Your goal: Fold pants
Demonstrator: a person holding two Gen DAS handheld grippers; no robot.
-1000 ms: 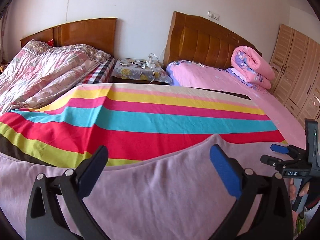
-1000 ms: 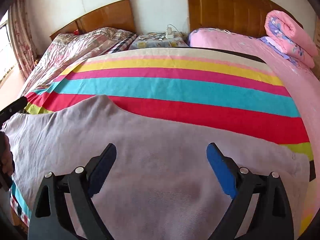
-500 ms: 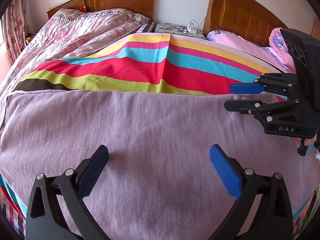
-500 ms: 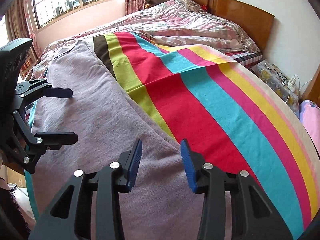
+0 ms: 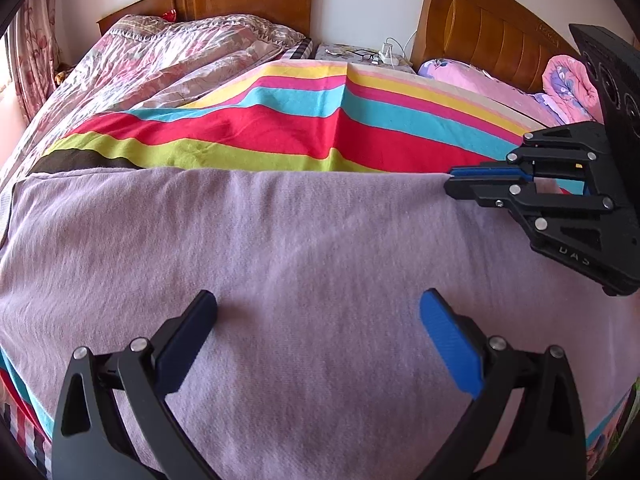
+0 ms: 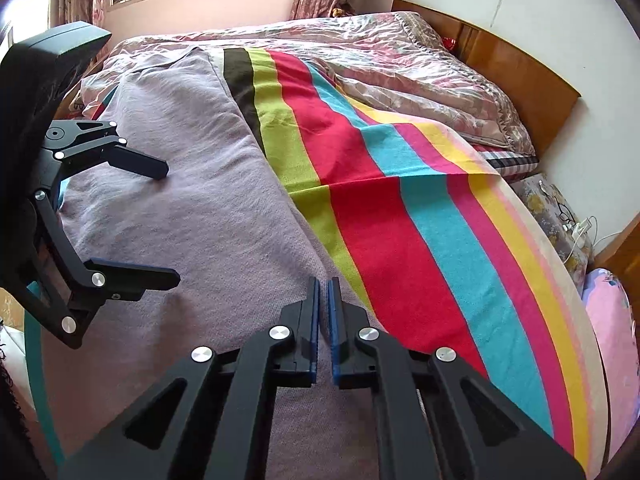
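On one striped blanket [image 5: 280, 128], one pants [image 5: 300, 248]; left tool [image 5: 316, 320] spread, right tool [image 6: 323, 292] pinching pants.

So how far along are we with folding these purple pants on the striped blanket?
Early. Done: the lilac pants lie spread flat on the striped blanket. In hand: the right gripper has just closed at their far edge, seemingly pinching the fabric; the left gripper is open over the cloth, gripping nothing. Left: lifting the edge over and all folds.
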